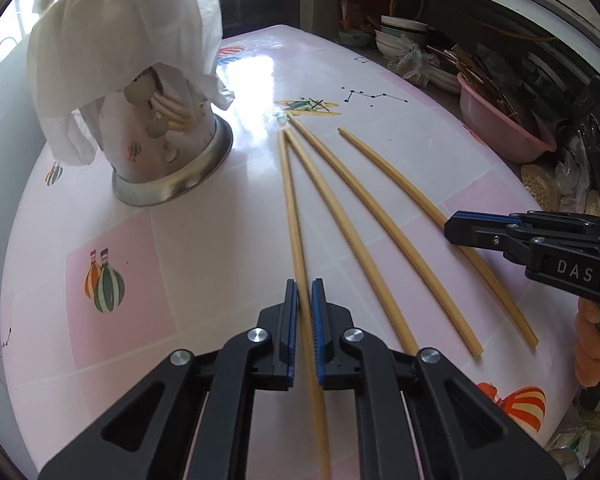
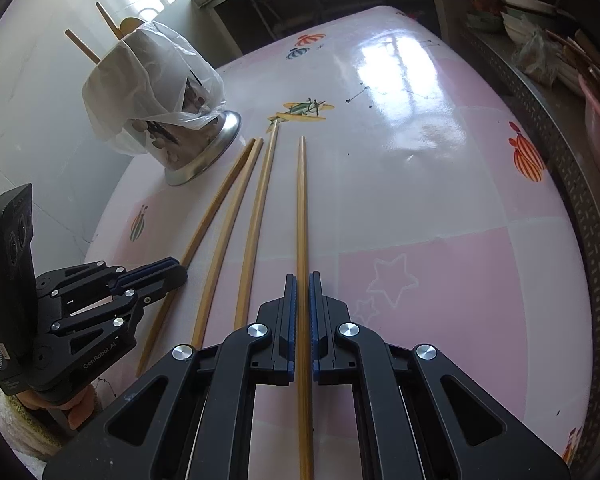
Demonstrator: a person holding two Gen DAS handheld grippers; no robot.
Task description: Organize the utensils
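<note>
Crowding chopsticks point(image 1: 364, 236): bagged holder point(image 1: 168, 152) w/ basin point(image 1: 504, 124) nearby.

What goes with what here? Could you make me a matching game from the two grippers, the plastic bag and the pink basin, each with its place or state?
1 left gripper
2 right gripper
3 plastic bag
4 pink basin

A draped over the metal holder
B shut on the rightmost chopstick
C off the table, past its right edge
D shut on the leftmost chopstick

Pairs: 1-D, 2-B, 3-A, 4-C.
</note>
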